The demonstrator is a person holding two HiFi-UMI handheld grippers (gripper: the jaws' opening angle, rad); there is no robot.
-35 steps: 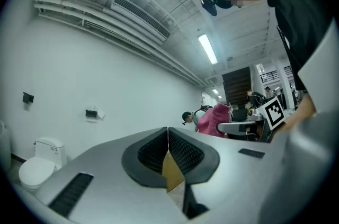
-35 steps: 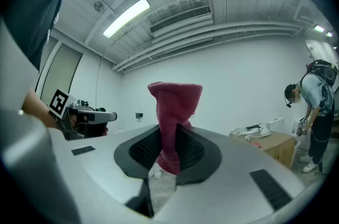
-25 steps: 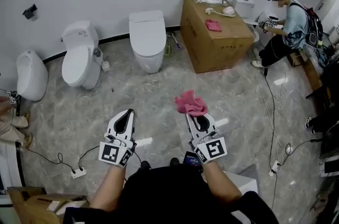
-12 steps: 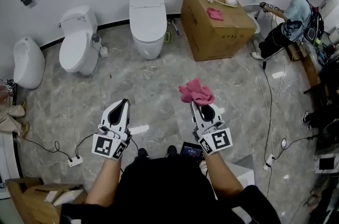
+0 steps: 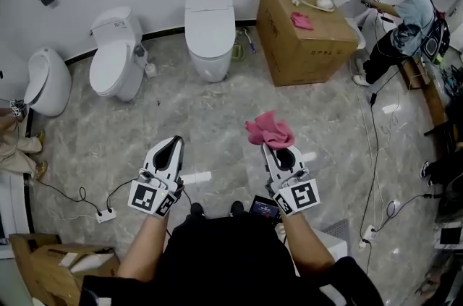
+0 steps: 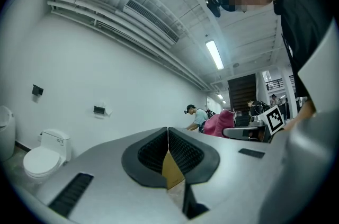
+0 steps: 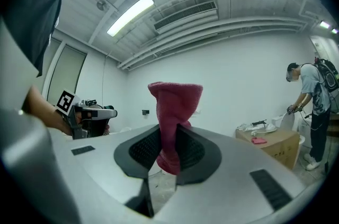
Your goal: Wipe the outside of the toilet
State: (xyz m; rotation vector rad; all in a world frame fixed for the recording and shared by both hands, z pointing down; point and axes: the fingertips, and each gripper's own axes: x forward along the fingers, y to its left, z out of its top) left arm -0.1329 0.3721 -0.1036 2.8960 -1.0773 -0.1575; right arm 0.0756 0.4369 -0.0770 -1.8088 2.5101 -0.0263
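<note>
Two white toilets stand against the far wall: a square-lidded one [image 5: 209,33] in the middle and a rounder one [image 5: 116,62] to its left, also seen in the left gripper view as the round toilet [image 6: 43,157]. My right gripper [image 5: 276,145] is shut on a pink cloth [image 5: 269,130], which sticks up between the jaws as the pink cloth [image 7: 174,112]. My left gripper [image 5: 171,146] is shut with nothing in it; its jaws meet in the left gripper view. Both grippers hover over the marble floor, well short of the toilets.
A large cardboard box [image 5: 304,44] with a pink rag [image 5: 302,20] and tools stands right of the square toilet. A person [image 5: 401,15] works at another toilet [image 5: 351,4] far right. A urinal [image 5: 47,80] hangs at left. Cables and power strips [image 5: 105,215] lie on the floor.
The view has shifted slightly; the toilets and box sit a little lower and further right in the frame than before. Both grippers keep their poses, the cloth still held.
</note>
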